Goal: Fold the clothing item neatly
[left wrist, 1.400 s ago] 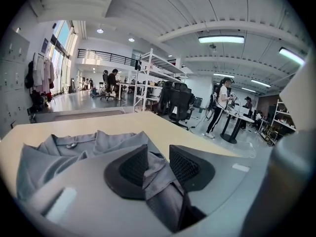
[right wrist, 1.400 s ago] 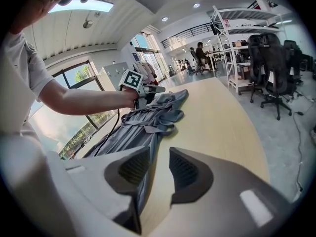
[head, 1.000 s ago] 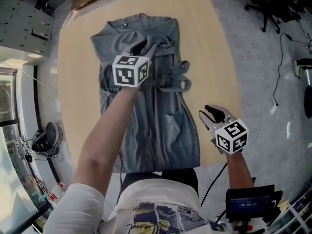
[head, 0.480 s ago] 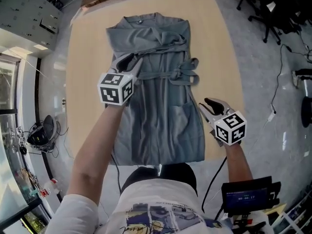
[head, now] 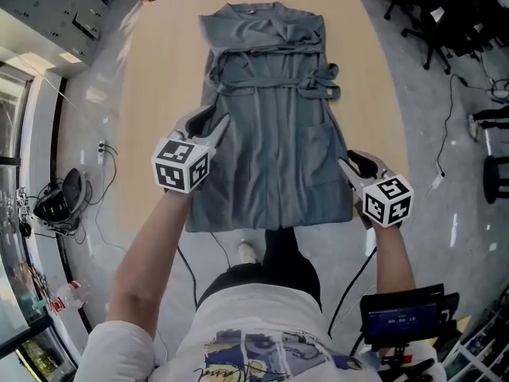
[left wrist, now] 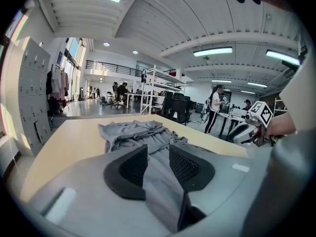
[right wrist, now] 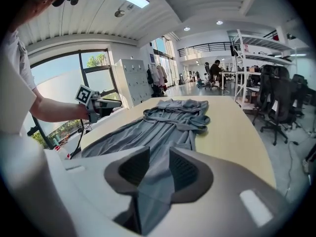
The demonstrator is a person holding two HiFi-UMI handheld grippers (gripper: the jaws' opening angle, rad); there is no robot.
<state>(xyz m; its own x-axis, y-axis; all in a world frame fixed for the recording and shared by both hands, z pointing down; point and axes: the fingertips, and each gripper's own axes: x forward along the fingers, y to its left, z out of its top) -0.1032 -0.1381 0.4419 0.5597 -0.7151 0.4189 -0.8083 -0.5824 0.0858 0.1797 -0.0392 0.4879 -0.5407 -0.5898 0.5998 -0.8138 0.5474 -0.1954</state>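
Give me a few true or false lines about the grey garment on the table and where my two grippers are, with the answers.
1. The grey garment lies spread out full length on the wooden table. True.
2. Its tied belt sits toward the side of the right gripper. True.
3. The left gripper is up at the collar. False: it is at the garment's left edge, below the belt.
4. The right gripper's jaws are closed tight together. False: they stand apart, with grey cloth showing in the gap.
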